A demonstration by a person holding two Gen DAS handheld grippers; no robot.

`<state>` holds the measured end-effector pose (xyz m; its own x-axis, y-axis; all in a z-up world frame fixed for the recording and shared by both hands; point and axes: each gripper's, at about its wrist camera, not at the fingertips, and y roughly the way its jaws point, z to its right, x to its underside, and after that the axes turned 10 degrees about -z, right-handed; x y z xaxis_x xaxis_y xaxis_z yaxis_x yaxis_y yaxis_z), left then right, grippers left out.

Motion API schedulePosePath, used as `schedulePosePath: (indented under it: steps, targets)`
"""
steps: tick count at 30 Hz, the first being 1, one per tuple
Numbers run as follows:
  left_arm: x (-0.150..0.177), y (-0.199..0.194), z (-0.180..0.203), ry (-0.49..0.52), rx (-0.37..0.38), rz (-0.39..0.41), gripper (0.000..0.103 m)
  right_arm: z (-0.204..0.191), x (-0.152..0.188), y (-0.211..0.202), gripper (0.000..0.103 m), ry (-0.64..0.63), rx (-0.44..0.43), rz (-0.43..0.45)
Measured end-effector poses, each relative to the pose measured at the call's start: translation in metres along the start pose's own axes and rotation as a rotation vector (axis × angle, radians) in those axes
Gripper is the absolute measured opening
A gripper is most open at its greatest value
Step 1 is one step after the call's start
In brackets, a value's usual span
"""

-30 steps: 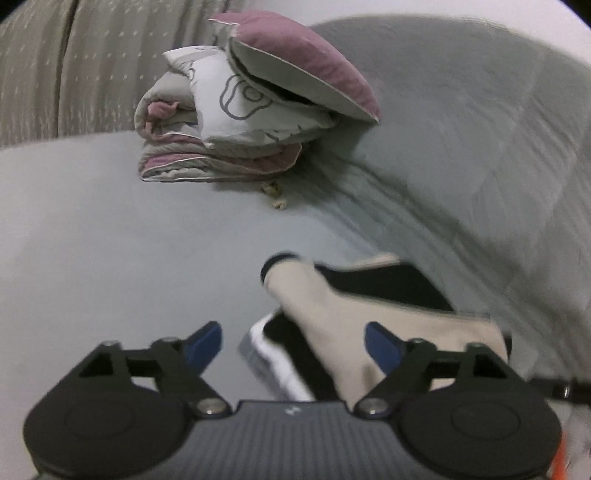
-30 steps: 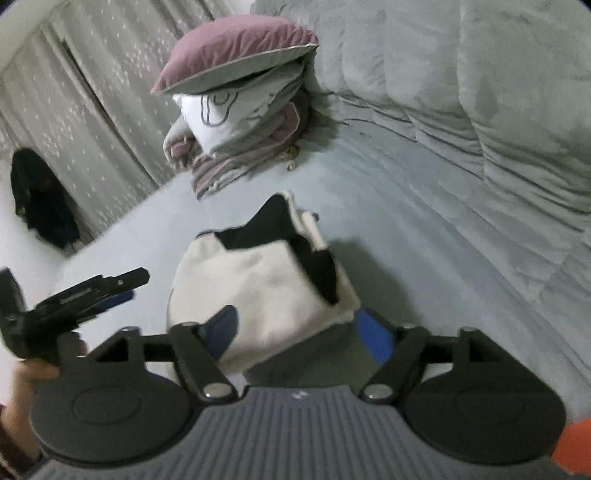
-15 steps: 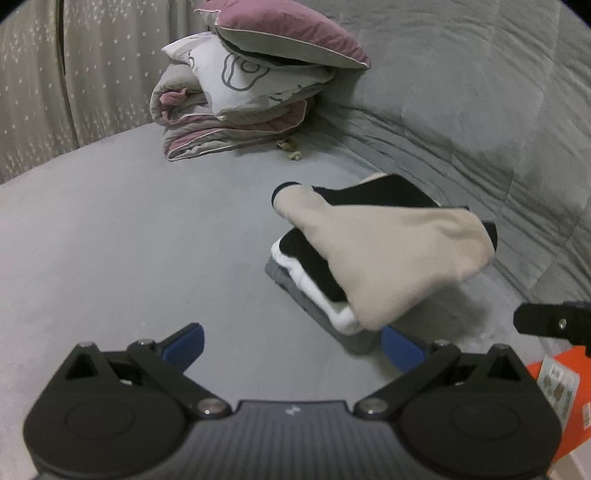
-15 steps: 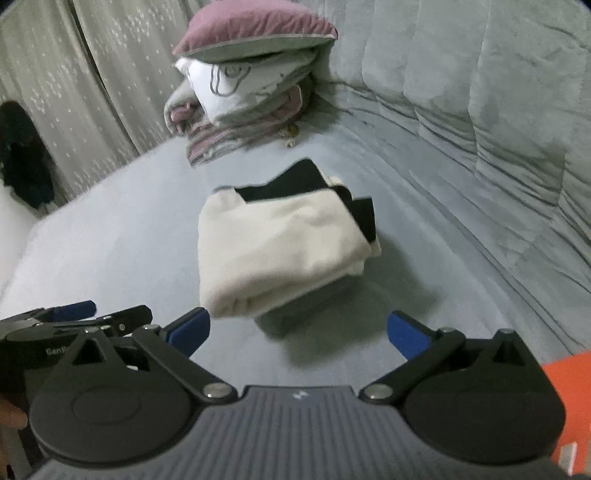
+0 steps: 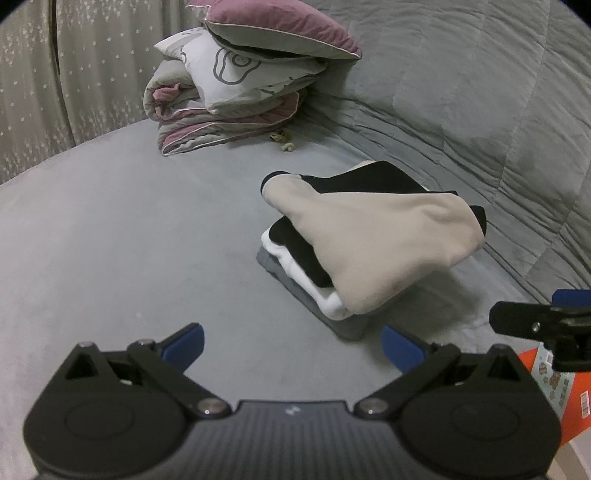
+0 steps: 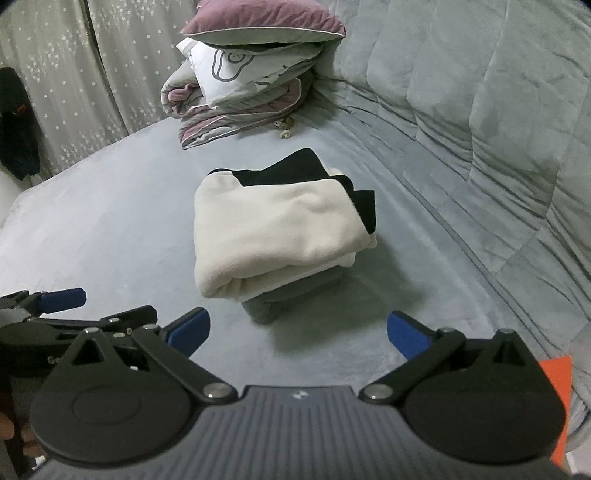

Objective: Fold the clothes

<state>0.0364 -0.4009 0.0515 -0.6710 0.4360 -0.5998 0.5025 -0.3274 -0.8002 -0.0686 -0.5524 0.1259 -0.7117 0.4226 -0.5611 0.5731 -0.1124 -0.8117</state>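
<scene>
Clothes [image 6: 280, 225] stacked on grey sofa [image 6: 110, 229] by starred curtain [image 6: 62, 74]; both tongs [image 5: 291, 343] [image 6: 297, 330] apart

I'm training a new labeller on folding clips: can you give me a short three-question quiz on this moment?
1. True or false: the left gripper has its jaws shut on the cream garment.
2. What lies at the bottom of the folded pile: A) grey garment, B) purple pillow, C) orange box?
3. Fill in: the pillow lies on top of a folded ____.

Key: 1 false; 2 A; 3 quilt.
</scene>
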Motion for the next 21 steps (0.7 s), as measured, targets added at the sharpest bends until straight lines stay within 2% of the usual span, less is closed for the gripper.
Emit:
schedulePosePath:
  steps: [21]
  targets:
    - [-0.0001,-0.0039,0.0026,0.013,-0.011,0.010,0.103,0.0007,0.0002,-0.0012,0.103,0.024,-0.009,-0.013]
